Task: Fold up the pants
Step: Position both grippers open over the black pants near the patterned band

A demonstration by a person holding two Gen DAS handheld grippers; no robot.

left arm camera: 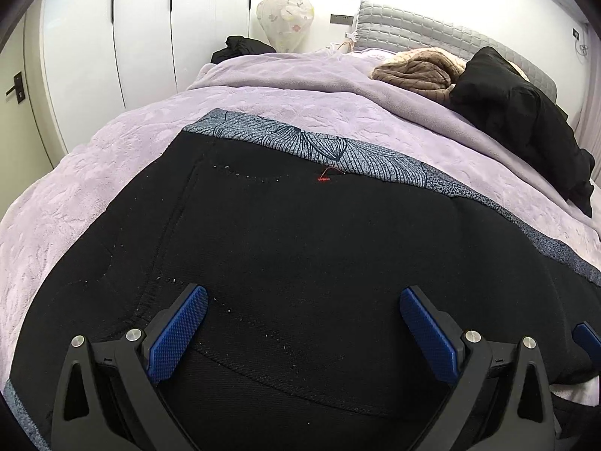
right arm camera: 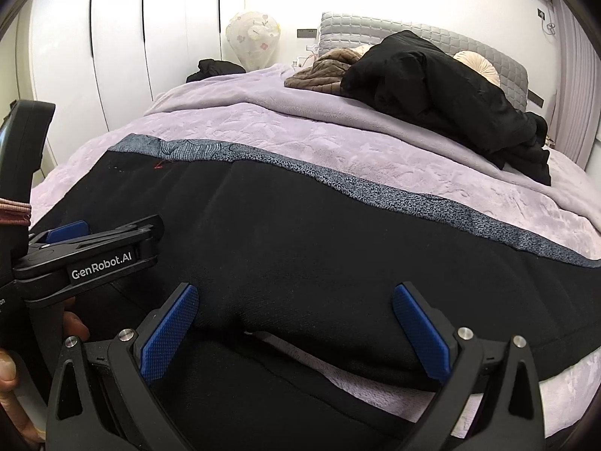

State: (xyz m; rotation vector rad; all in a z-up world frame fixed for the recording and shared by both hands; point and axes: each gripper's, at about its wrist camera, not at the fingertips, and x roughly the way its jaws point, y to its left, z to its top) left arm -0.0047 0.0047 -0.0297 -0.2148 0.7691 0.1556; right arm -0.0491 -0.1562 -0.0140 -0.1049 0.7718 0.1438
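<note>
Black pants point(left arm camera: 293, 248) lie spread flat across the near part of a bed, with a grey patterned lining strip point(left arm camera: 300, 139) showing along their far edge. My left gripper point(left arm camera: 303, 302) hovers open just above the seat of the pants, by a stitched pocket, with nothing between its blue pads. In the right wrist view the pants point(right arm camera: 319, 225) stretch to the right as a leg. My right gripper point(right arm camera: 295, 300) stands open over the crotch, its jaws empty. The left gripper's black body point(right arm camera: 90, 255) shows at the left of that view, held by a hand point(right arm camera: 7, 372).
The lilac bedspread point(left arm camera: 94, 188) covers the bed. A brown quilted garment point(left arm camera: 417, 69) and a black jacket point(left arm camera: 526, 120) lie near the grey headboard point(left arm camera: 413, 26). White wardrobe doors point(left arm camera: 131, 37) stand on the left; a floral-covered lamp point(left arm camera: 285, 15) is behind the bed.
</note>
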